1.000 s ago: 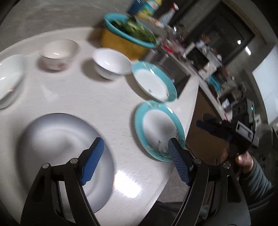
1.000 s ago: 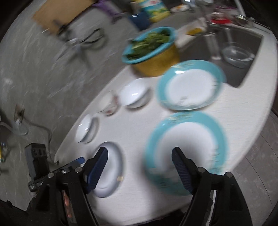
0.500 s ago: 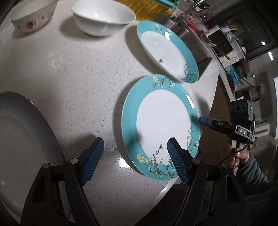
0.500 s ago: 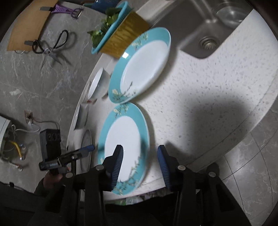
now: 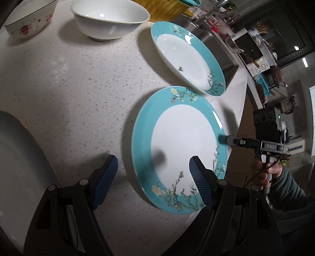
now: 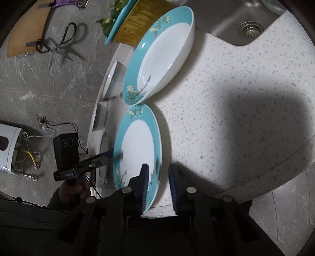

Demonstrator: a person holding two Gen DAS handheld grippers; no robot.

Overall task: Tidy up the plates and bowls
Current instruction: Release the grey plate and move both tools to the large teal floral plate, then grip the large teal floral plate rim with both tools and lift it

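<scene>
A flat teal-rimmed plate (image 5: 183, 143) lies at the counter's edge; it also shows in the right wrist view (image 6: 137, 145). A deeper teal-rimmed plate (image 5: 187, 57) sits just behind it (image 6: 163, 51). My right gripper (image 6: 157, 181) straddles the near plate's rim with one finger over it and one beside it, still slightly apart; it shows at the plate's right edge in the left wrist view (image 5: 236, 140). My left gripper (image 5: 152, 175) is open and empty over the plate's left rim. A white bowl (image 5: 110, 18), a red-patterned bowl (image 5: 27, 19) and a white plate (image 5: 19, 167) stand further left.
A yellow and teal basket of greens (image 6: 135, 21) stands behind the plates. The sink (image 6: 236, 23) is at the back right. Scissors (image 6: 57, 41) and a cutting board (image 6: 25, 29) hang against the grey wall. The counter edge (image 6: 256, 177) runs close in front.
My right gripper has narrowed and slid onto the near teal plate's rim. My left gripper has come closer to that plate's left side.
</scene>
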